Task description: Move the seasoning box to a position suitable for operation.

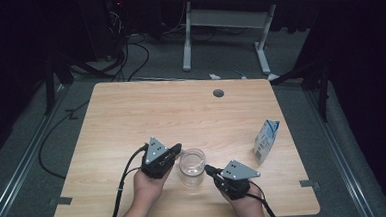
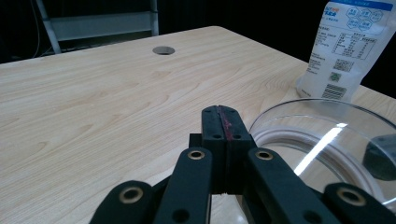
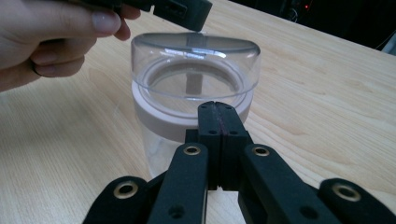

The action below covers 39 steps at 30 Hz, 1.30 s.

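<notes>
A clear jar [image 1: 192, 166] with a pale ring below its clear top stands upright near the table's front edge, between my two grippers. My left gripper [image 1: 176, 149] is shut and empty, its tips just left of the jar's rim [image 2: 322, 135]. In the left gripper view its jaws [image 2: 221, 122] are pressed together. My right gripper [image 1: 207, 169] is shut too, its tips close to the jar's right side. The right gripper view has its closed jaws [image 3: 218, 116] right before the jar [image 3: 191, 88], with the left hand [image 3: 51, 32] beyond.
A white and blue pouch [image 1: 266, 140] stands upright at the table's right side, also in the left gripper view [image 2: 348, 46]. A round cable hole [image 1: 218, 93] sits at the far side of the wooden table [image 1: 131, 111]. Another desk's legs [image 1: 187, 33] stand beyond.
</notes>
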Each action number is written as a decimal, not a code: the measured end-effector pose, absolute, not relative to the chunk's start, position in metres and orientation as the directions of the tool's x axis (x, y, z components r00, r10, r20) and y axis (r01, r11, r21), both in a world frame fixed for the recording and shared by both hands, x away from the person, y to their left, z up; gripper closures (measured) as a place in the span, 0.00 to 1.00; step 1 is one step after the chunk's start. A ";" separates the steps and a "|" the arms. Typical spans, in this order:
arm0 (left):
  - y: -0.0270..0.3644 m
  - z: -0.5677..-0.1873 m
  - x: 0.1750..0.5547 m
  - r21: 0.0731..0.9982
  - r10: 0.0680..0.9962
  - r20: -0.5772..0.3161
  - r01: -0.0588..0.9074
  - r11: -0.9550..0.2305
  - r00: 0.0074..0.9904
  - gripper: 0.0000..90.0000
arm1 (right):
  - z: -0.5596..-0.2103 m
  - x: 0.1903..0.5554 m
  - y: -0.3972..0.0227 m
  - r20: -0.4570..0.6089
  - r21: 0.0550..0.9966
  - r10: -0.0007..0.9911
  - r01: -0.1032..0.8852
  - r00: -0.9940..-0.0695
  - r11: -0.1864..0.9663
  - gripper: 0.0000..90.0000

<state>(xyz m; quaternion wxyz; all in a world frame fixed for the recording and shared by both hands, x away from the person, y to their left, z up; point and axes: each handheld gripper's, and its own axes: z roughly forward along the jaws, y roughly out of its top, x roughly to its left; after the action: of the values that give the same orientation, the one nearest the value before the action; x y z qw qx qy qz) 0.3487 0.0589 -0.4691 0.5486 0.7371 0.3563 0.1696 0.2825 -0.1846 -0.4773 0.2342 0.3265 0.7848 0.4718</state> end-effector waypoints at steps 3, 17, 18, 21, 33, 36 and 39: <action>0.060 -0.468 0.347 0.932 0.711 -0.143 0.335 -0.137 0.688 1.00 | -0.474 0.282 -0.184 -0.059 0.899 0.735 0.284 -0.676 0.333 1.00; 0.085 -0.475 0.320 0.918 0.710 -0.091 0.335 -0.211 0.698 0.99 | -0.461 0.279 -0.180 -0.064 0.918 0.730 0.246 -0.681 0.310 1.00; 0.085 -0.475 0.320 0.918 0.710 -0.091 0.335 -0.211 0.698 0.99 | -0.461 0.279 -0.180 -0.064 0.918 0.730 0.246 -0.681 0.310 1.00; 0.079 -0.482 0.313 0.918 0.705 -0.088 0.333 -0.218 0.704 0.98 | -0.460 0.281 -0.183 -0.064 0.919 0.730 0.245 -0.681 0.309 1.00; 0.087 -0.487 0.304 0.930 0.681 -0.114 0.319 -0.184 0.723 0.97 | -0.458 0.284 -0.183 -0.063 0.920 0.738 0.247 -0.672 0.304 1.00; 0.087 -0.488 0.300 0.929 0.667 -0.116 0.318 -0.190 0.736 0.97 | -0.458 0.283 -0.181 -0.068 0.920 0.739 0.245 -0.670 0.307 1.00; 0.083 -0.486 0.296 0.931 0.652 -0.121 0.314 -0.187 0.748 0.97 | -0.459 0.283 -0.179 -0.072 0.918 0.737 0.244 -0.673 0.312 1.00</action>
<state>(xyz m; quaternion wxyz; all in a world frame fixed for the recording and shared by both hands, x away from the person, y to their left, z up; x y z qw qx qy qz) 0.2957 0.0834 -0.4861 0.5513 0.7551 0.3200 0.1533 0.2834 -0.1793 -0.4587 0.2500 0.3182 0.7705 0.4926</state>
